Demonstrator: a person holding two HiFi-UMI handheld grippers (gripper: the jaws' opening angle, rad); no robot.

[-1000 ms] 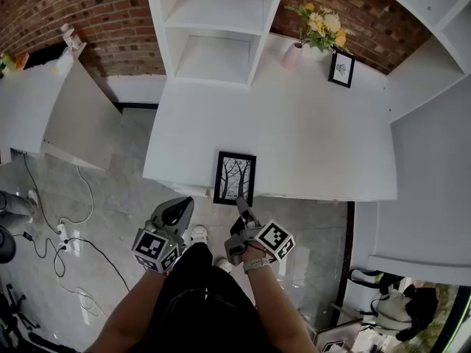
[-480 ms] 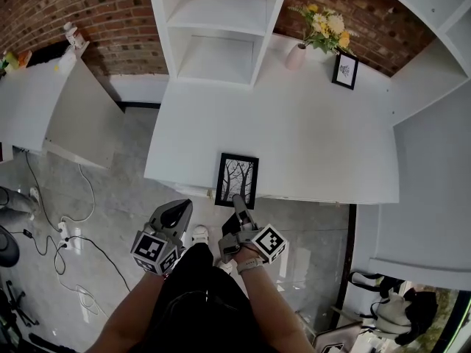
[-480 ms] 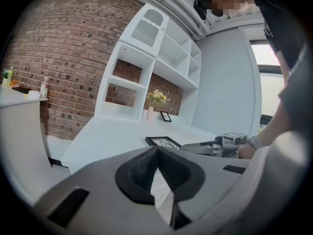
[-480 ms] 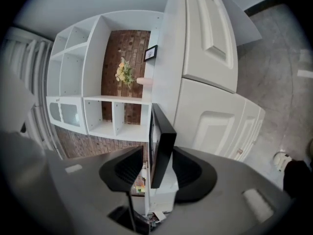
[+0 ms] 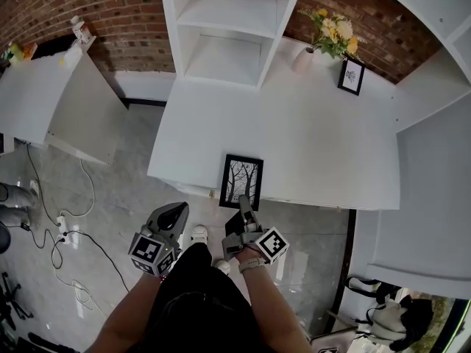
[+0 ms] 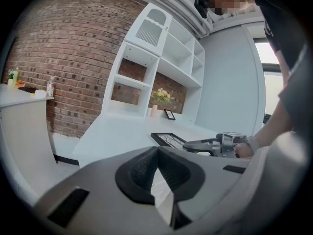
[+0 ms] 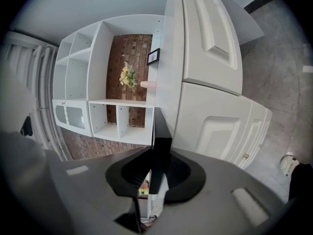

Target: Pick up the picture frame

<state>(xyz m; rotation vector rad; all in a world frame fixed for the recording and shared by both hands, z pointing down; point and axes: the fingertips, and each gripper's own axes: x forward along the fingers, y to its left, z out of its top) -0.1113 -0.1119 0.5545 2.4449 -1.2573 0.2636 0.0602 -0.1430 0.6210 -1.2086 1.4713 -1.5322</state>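
Head view puts the picture frame (image 5: 243, 182) just below the middle of the picture. It lies flat on the white desk (image 5: 324, 138), its lower short edge at the desk's near edge, and has a black border round a print of bare trees. The right gripper (image 5: 243, 206) comes at it from directly below, with its tips at that lower edge and its marker cube (image 5: 270, 245) further down to the right.

Right gripper view is rolled onto its side. There the picture frame's black edge (image 7: 160, 141) stands as a dark bar between the two pads. The jaws have just been closing and now sit narrowly apart, with a pad against the frame on each side, so this gripper grips the frame's near edge. The frame itself lies flat on the desk, not lifted.

The left gripper (image 5: 176, 212) hangs to the lower left of the frame, off the desk and over the grey floor (image 5: 110, 197), near the frame but not touching it. Left gripper view shows its pads (image 6: 146, 168) meeting at the tips with nothing between them. Beyond them the picture frame (image 6: 168, 139) lies at mid-picture, and the right gripper (image 6: 195, 145) reaches in from the right to its near end.

At the upper right of the head view a small framed print (image 5: 351, 76) stands beside a vase of yellow flowers (image 5: 331, 39), well apart from the picture frame.
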